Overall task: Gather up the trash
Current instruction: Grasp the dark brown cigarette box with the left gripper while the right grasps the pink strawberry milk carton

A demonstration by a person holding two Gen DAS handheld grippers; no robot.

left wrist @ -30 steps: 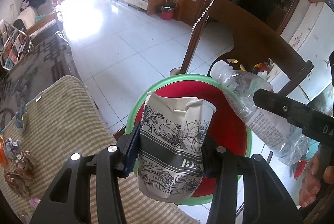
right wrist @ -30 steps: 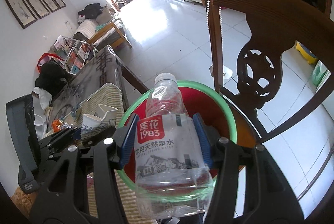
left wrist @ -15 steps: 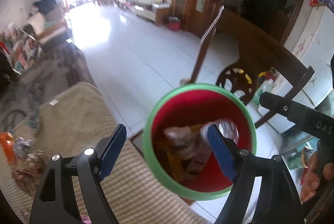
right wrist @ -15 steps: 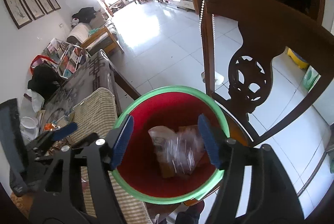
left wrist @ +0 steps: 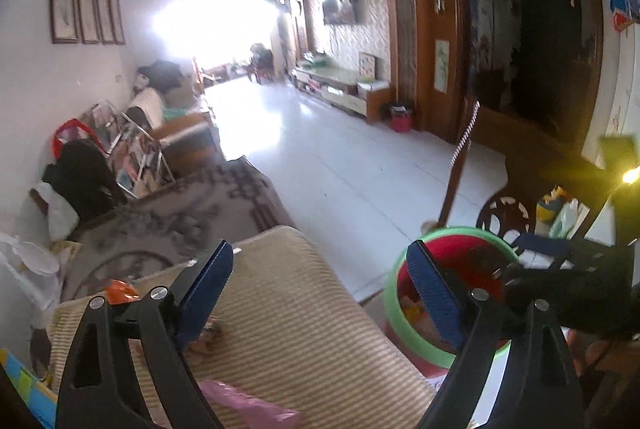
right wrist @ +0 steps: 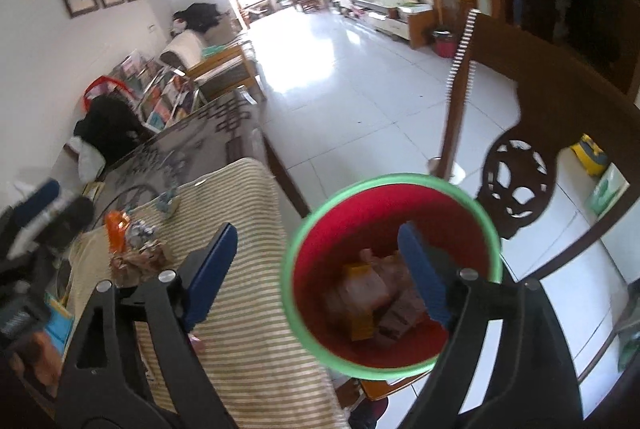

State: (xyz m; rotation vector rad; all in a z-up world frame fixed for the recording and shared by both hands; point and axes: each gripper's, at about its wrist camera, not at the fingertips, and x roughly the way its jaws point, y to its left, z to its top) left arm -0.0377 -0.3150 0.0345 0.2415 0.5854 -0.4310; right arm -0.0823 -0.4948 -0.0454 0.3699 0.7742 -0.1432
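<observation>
A red bin with a green rim (right wrist: 390, 181) stands beside the table; it also shows in the left wrist view (left wrist: 400, 321). Trash lies inside it (right wrist: 372, 293). My left gripper (left wrist: 320, 293) is open and empty over the striped tablecloth (left wrist: 304, 325). My right gripper (right wrist: 316, 269) is open and empty, its right finger over the bin. An orange wrapper (right wrist: 114, 229) and crumpled wrappers (right wrist: 140, 261) lie on the cloth. A pink wrapper (left wrist: 248, 405) lies near the left gripper.
A dark wooden chair (right wrist: 540, 133) stands behind the bin. The tablecloth (right wrist: 248, 309) hangs over the table's edge next to the bin. A white tiled floor (right wrist: 352, 85) stretches beyond. A magazine rack (left wrist: 132, 157) stands at the left wall.
Both grippers opened: the paper cup and the plastic bottle dropped into the bin. Both grippers have since swung left, toward the table.
</observation>
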